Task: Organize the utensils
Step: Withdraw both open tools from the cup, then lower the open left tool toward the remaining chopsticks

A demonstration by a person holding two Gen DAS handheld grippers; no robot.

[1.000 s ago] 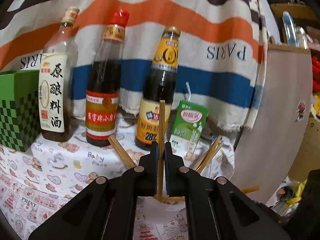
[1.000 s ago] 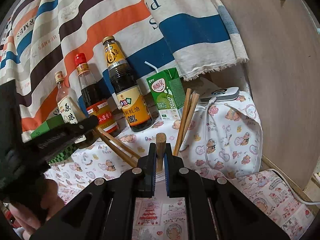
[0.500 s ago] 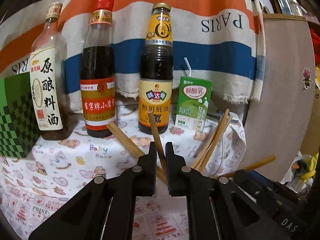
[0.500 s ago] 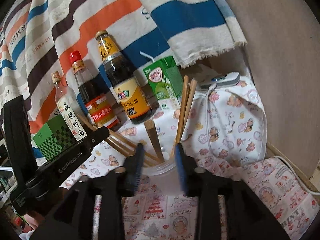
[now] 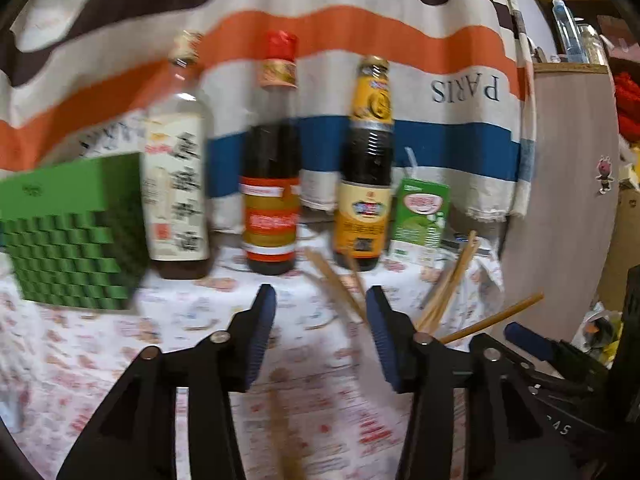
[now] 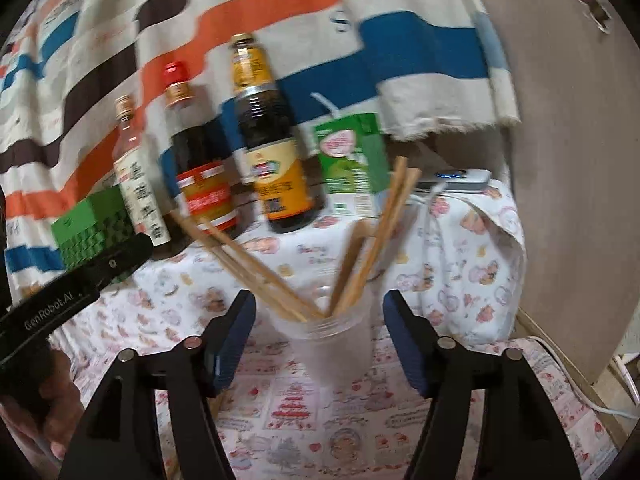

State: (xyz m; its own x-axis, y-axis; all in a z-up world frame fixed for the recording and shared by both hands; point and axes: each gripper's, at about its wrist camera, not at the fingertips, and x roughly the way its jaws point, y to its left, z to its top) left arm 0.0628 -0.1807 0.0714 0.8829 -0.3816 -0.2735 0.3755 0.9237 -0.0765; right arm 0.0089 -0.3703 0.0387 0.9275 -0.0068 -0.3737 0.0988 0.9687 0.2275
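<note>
**Both grippers released above the chopstick cup**

Nearest the right wrist camera, the right gripper (image 6: 318, 316) is being held with its jaws spread wide and nothing between them. Just beyond, between the blue pads (image 6: 232, 344), a clear plastic cup (image 6: 334, 344) is standing on the patterned tablecloth (image 6: 460, 280). The wooden chopsticks (image 6: 360, 252) are being held in this cup — one bundle is leaning left, another is leaning right toward the green drink carton (image 6: 352, 160).

In the left wrist view, the left gripper (image 5: 320, 332) is likewise being shown released, its jaws apart and empty; a blurred chopstick (image 5: 284, 436) is lying on the cloth below its fingers. The other gripper's black body is being seen at the far right edge.

Farther back, three bottles are standing in a row — a pale cooking-wine bottle (image 5: 176, 168), a red-capped dark bottle (image 5: 272, 184) and a yellow-labelled sauce bottle (image 5: 366, 168). A green checkered box (image 5: 76, 232) is sitting to their left. Behind everything, a striped cloth (image 5: 360, 8) is hanging.
</note>
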